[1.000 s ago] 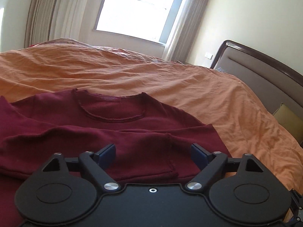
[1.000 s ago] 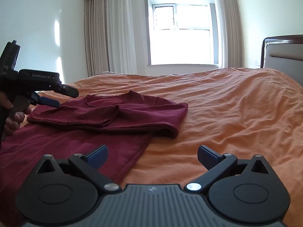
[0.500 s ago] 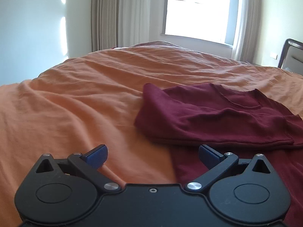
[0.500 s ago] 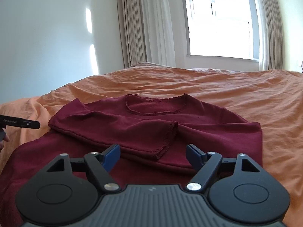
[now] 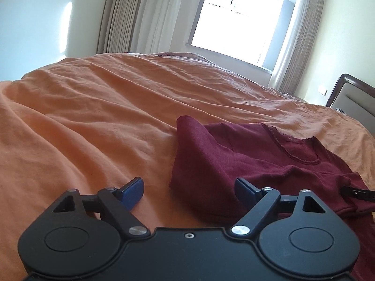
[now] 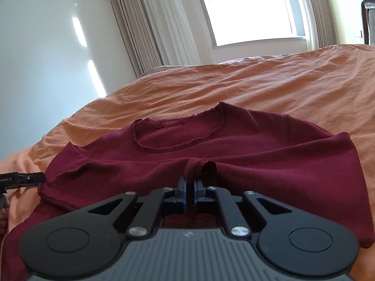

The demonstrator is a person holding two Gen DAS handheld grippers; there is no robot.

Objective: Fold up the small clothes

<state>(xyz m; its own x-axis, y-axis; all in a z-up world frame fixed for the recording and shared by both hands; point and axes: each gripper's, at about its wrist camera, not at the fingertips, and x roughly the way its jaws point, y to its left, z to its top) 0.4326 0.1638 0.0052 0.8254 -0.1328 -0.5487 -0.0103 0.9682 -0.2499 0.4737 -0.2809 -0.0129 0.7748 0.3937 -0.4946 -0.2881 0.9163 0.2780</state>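
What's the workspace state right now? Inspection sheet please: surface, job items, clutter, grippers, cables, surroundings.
Surface: bed under a rumpled orange sheet.
Job's things: one maroon top, neckline away from the cameras, both sleeves folded in across the front, cuffs meeting near the middle.
Clutter: nothing seen.
Grippers: left gripper has its jaws apart and closing, straddling the top's folded side edge, pads not pressing it. Right gripper is shut at the sleeve cuffs; whether cloth is pinched cannot be told.
Cables: nothing seen.
Surroundings: bright window with curtains, pale walls, headboard at the right.
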